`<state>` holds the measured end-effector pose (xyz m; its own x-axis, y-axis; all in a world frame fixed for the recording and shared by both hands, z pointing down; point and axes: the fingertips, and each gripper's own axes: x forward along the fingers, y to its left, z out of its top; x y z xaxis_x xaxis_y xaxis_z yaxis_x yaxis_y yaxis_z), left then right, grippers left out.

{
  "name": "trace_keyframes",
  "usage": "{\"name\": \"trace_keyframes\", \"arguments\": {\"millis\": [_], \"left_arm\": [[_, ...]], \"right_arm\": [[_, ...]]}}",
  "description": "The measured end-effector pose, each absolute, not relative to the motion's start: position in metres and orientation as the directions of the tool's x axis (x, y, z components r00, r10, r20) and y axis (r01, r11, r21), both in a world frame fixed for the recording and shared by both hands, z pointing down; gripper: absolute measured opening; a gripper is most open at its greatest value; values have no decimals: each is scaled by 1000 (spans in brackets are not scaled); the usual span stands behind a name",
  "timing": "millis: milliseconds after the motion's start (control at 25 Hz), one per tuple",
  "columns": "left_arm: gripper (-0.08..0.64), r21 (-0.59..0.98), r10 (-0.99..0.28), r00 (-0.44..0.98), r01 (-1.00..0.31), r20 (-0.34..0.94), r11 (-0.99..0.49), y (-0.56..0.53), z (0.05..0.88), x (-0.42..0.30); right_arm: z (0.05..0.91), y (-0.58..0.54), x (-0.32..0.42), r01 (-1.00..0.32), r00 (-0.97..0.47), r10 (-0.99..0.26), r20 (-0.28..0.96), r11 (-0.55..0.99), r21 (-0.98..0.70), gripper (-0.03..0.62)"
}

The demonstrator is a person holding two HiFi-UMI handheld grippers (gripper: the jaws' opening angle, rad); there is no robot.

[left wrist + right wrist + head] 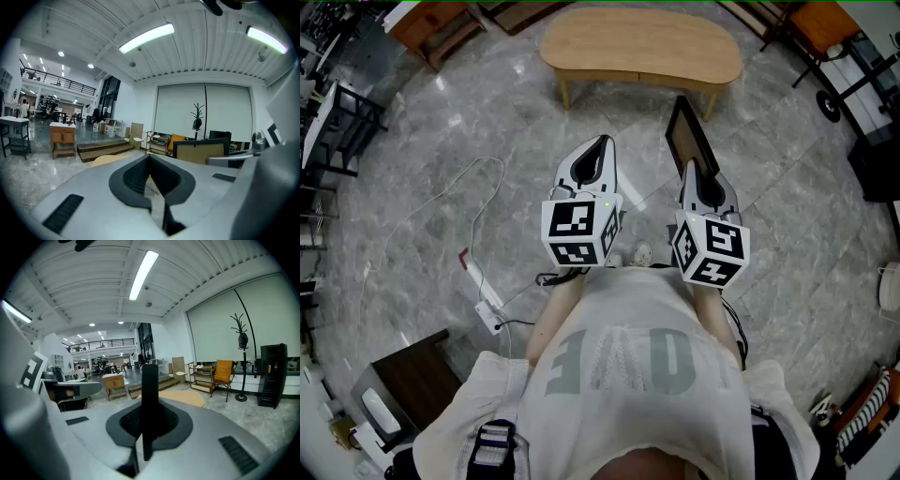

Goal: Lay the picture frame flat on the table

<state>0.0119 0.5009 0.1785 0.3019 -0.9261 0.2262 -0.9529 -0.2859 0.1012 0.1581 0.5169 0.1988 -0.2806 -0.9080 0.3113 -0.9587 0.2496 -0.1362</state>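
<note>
The right gripper (691, 169) has its fingers clamped on the edge of a dark picture frame (688, 137), held upright over the floor, seemingly for carrying to the wooden worktop (642, 44) ahead, while the left gripper (602, 142) has its fingers closed on nothing.

Head cam sits on my head and looks steeply down: left gripper (600, 142) and right gripper (691, 171) close at centre, table (637, 42) farther off at 12 o'clock. Each gripper cam rides just behind its jaws, facing forward, roughly level. All three share the table. Left cam sees the right gripper at 3 o'clock, right cam the left at 9.
</note>
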Motion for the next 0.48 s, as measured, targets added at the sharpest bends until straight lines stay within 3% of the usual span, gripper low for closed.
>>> {"name": "trace_keyframes", "arguments": {"millis": [480], "left_arm": [[8, 103, -924, 288, -957, 251, -271, 473, 188, 23]], "right_arm": [[207, 488, 170, -957, -289, -904, 316, 265, -119, 17]]}}
